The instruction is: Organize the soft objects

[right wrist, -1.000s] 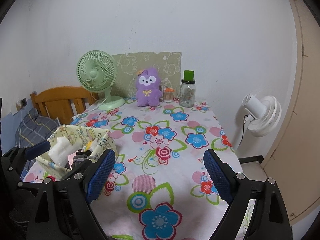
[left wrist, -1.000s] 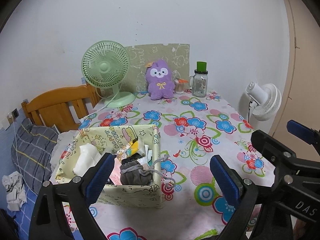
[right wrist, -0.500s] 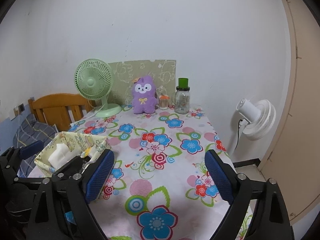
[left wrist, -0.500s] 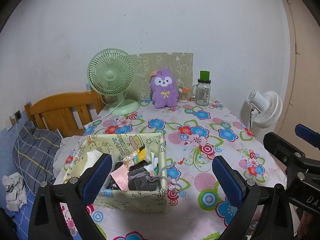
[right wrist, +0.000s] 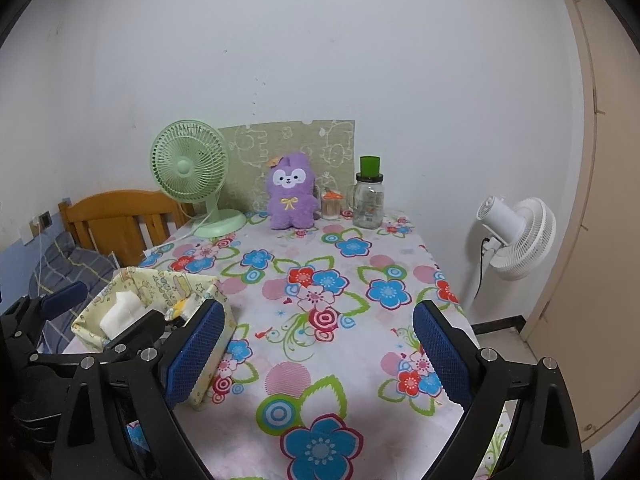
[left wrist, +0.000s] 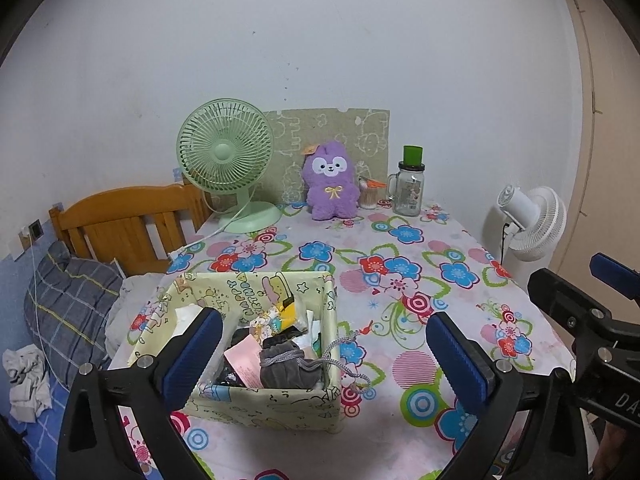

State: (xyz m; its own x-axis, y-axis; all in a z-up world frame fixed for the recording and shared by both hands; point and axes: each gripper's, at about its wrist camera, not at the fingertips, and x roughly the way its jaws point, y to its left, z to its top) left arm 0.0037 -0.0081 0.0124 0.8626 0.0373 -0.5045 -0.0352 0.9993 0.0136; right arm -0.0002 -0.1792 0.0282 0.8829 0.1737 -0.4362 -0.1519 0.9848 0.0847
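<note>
A pale yellow patterned fabric box (left wrist: 256, 404) stands at the near left of the flowered table. It holds a grey drawstring pouch (left wrist: 288, 368), a pink card, a white soft item and other small things. The box also shows in the right wrist view (right wrist: 156, 280). A purple plush toy (left wrist: 330, 180) sits upright at the far edge, also in the right wrist view (right wrist: 290, 192). My left gripper (left wrist: 324, 356) is open and empty, above the box's near side. My right gripper (right wrist: 316, 352) is open and empty, over the table to the right of the box.
A green desk fan (left wrist: 226, 160), a glass jar with a green lid (left wrist: 408, 188) and a small toothpick jar (left wrist: 370, 194) stand along the back wall. A white floor fan (left wrist: 532, 220) is right of the table. A wooden bed and pillow (left wrist: 72, 300) are left.
Both grippers have pulled back and risen from the table, so the box and plush look farther away. Both jaws stayed open and empty.
</note>
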